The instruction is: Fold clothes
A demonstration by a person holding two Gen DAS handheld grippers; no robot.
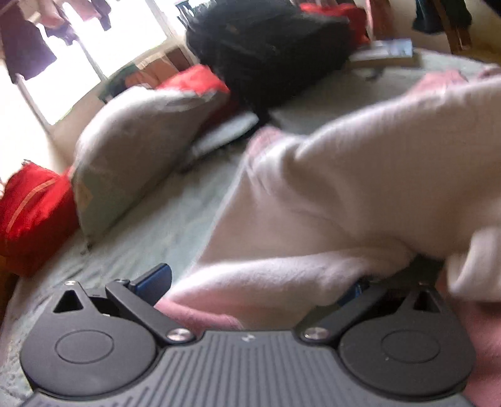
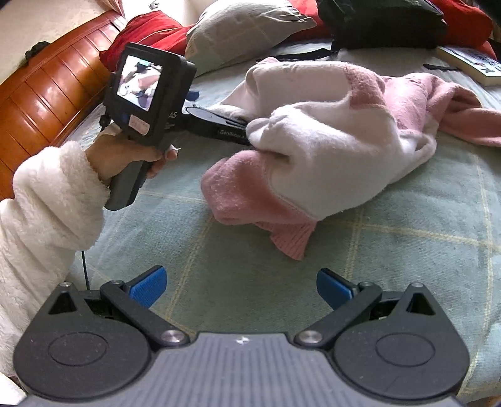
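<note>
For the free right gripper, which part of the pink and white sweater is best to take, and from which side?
Probably the pink ribbed cuff: it lies flat on the bedcover, free of the bunched sweater, nearest the open right gripper. Approach low from the near side.

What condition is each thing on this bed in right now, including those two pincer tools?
Fluffy pink and white sweater: crumpled, unfolded, draped over the left gripper.
Left gripper: pushed into the sweater, fingers spread.
Right gripper: open, empty, above the green checked bedspread.
Grey pillow: lying flat.
Black bag: whether zipped, unclear.
</note>
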